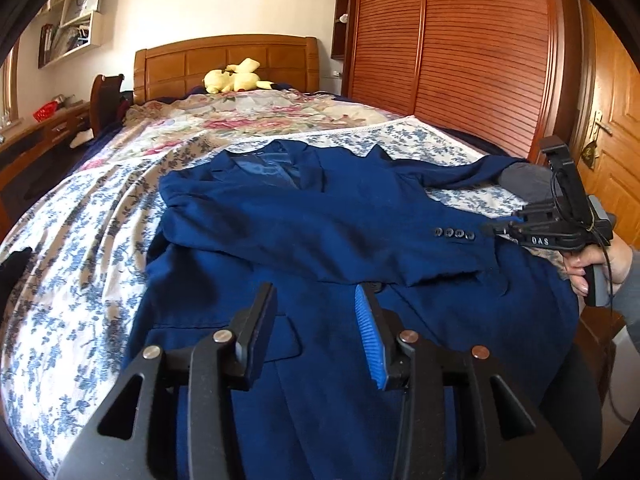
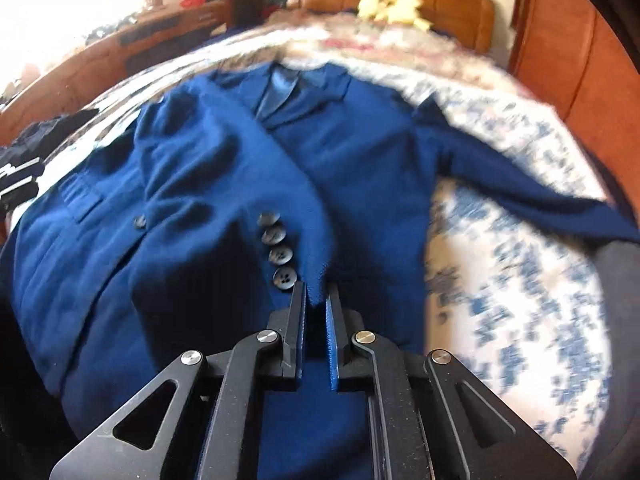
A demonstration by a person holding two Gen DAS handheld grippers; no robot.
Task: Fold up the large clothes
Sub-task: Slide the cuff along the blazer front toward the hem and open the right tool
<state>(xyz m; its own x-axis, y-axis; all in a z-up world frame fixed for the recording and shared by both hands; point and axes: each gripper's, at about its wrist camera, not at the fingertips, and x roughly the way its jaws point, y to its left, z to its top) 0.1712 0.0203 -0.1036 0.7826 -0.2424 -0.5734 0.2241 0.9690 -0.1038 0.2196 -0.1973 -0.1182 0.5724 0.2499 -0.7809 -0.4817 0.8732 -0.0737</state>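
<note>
A dark blue suit jacket (image 1: 320,216) lies face up on the bed, collar toward the headboard. One sleeve is folded across its chest, its cuff with several buttons (image 1: 454,234) at the right. My left gripper (image 1: 316,300) is open and empty just above the jacket's lower front. My right gripper (image 2: 316,300) is shut on the folded sleeve's cuff edge (image 2: 320,280), right by the cuff buttons (image 2: 278,250); it also shows in the left wrist view (image 1: 492,228). The other sleeve (image 2: 520,184) stretches out to the right.
The bed has a blue floral sheet (image 1: 80,240) and a pink floral quilt (image 1: 256,116). A yellow plush toy (image 1: 236,76) sits at the wooden headboard. A wooden wardrobe (image 1: 460,60) stands right, a desk (image 1: 36,136) left. Dark clothes (image 2: 24,160) lie at the bed's left edge.
</note>
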